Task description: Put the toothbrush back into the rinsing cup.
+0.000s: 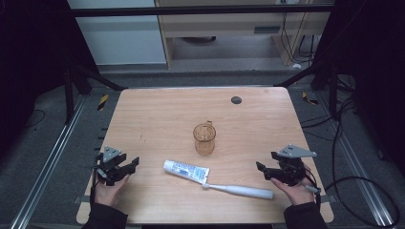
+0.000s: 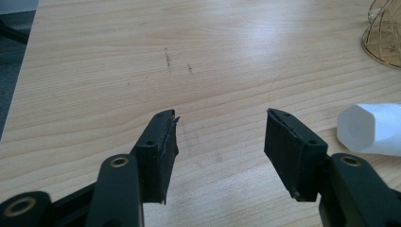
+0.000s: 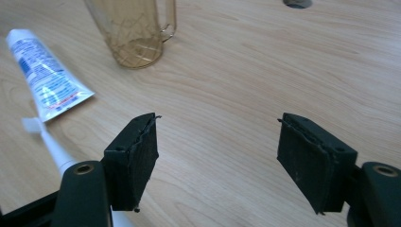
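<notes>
An amber glass mug [image 1: 204,138] stands upright at the middle of the wooden table [image 1: 157,109]. In front of it lies a white toothpaste tube [image 1: 186,171] and, to its right, a white toothbrush [image 1: 241,190]. My left gripper [image 1: 131,165] rests at the table's left front, open with nothing between its jaws [image 2: 220,137]; the tube's cap [image 2: 369,128] lies to its right. My right gripper [image 1: 261,170] sits at the right front, open and empty [image 3: 217,151], facing the mug [image 3: 132,30], the tube [image 3: 45,75] and the brush head [image 3: 35,126].
A dark round grommet [image 1: 236,100] is set in the table near its far edge. Metal frame rails run along both sides of the table, with cables on the floor at the right. A pale cabinet stands beyond the far edge.
</notes>
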The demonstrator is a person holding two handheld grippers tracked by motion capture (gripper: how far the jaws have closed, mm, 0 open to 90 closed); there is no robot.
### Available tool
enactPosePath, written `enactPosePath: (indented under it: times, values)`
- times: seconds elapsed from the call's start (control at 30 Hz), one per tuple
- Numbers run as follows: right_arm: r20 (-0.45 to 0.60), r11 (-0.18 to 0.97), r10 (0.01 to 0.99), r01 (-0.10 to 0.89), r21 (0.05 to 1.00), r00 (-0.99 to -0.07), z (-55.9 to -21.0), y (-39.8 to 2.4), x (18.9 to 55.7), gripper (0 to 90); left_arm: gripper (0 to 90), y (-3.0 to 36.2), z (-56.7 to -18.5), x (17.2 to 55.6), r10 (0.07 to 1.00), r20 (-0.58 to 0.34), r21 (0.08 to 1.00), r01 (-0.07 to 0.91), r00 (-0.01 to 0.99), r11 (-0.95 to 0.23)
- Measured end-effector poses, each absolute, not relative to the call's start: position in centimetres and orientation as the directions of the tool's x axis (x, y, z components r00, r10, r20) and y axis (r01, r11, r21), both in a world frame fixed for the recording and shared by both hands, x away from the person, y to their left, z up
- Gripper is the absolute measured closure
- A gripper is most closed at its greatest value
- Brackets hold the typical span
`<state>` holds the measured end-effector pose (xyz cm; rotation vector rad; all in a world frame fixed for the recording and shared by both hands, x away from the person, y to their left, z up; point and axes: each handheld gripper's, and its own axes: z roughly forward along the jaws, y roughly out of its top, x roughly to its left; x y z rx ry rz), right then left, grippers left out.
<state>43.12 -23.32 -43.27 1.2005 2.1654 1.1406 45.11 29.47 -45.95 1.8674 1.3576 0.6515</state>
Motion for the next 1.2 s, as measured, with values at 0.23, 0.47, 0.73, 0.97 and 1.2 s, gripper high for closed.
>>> enactPosePath:
  times: [0.23,0.47,0.73,0.97,1.2]
  values:
    - [0.012,0.365,0.791,0.487,0.793,-0.611,-42.5,-21.7,42.8,30.6,35.5,29.4,-45.9,45.1,0.945,-0.03,0.789,0.588,0.326,-0.178]
    - [-0.008,0.417,0.764,0.484,0.77,-0.645,-42.3,-21.0,42.8,33.4,33.2,29.4,-45.8,45.2,0.944,-0.038,0.791,0.588,0.327,-0.172]
    - [-0.031,0.479,0.725,0.472,0.74,-0.688,-42.0,-19.9,42.5,36.2,31.4,29.4,-45.9,45.2,0.944,-0.042,0.787,0.593,0.328,-0.171]
    - [-0.033,0.514,0.7,0.472,0.716,-0.713,-42.2,-18.9,42.7,38.8,31.1,29.4,-46.0,45.3,0.941,-0.042,0.783,0.597,0.335,-0.177]
    - [-0.038,0.543,0.672,0.458,0.704,-0.74,-41.9,-18.0,43.1,42.0,30.9,29.3,-46.1,45.4,0.939,-0.043,0.779,0.6,0.34,-0.181]
